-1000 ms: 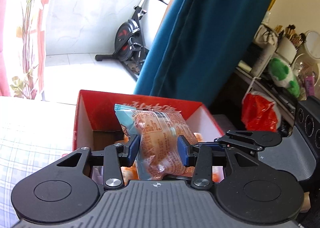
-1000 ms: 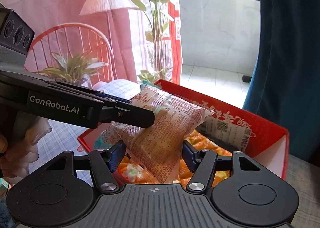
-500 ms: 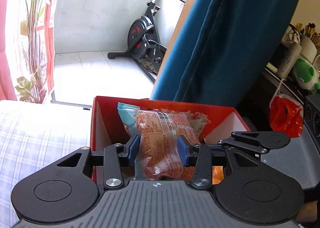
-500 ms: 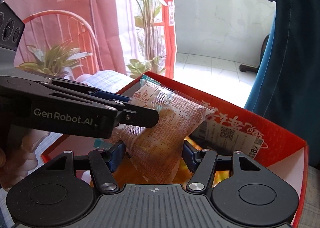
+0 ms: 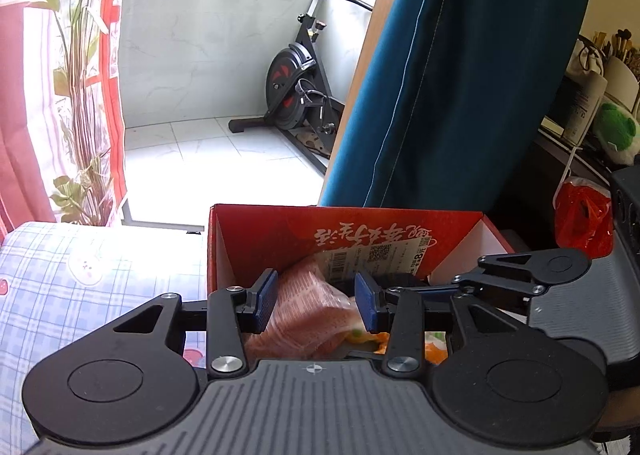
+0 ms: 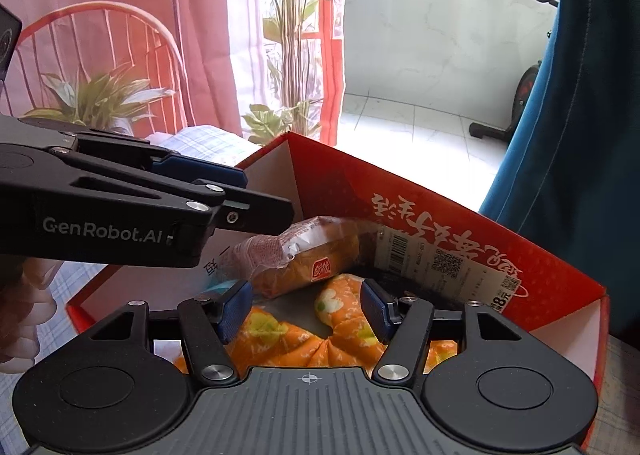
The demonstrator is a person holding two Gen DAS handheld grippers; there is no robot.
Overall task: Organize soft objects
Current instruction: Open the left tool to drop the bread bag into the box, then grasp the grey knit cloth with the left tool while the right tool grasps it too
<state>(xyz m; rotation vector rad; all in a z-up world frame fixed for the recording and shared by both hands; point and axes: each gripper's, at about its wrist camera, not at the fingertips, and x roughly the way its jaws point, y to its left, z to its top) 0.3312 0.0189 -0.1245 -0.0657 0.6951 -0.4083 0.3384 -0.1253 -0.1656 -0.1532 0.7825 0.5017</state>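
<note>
A clear packet of bread (image 5: 304,315) printed in orange-red lies tilted inside the red cardboard box (image 5: 280,239). My left gripper (image 5: 316,305) is shut on it, a blue pad on each side. In the right wrist view the left gripper (image 6: 260,195) comes in from the left over the bread packet (image 6: 304,251), inside the red box (image 6: 440,207). My right gripper (image 6: 304,311) stands open just short of the packet, which only nears its left pad. Below its jaws lies an orange flowered cushion (image 6: 344,295). The right gripper's fingers (image 5: 500,279) show at the right of the left wrist view.
The box sits on a blue checked sheet (image 5: 80,287). A teal curtain (image 5: 460,75) hangs behind it, an exercise bike (image 5: 296,87) stands on the balcony. A red plastic bag (image 5: 584,215) and a cluttered shelf are at right. A person's hand (image 6: 24,319) holds the left gripper.
The bread packet has gone down from above the box rim into the box. It no longer sits between the right gripper's pads. Both grippers have moved closer over the box.
</note>
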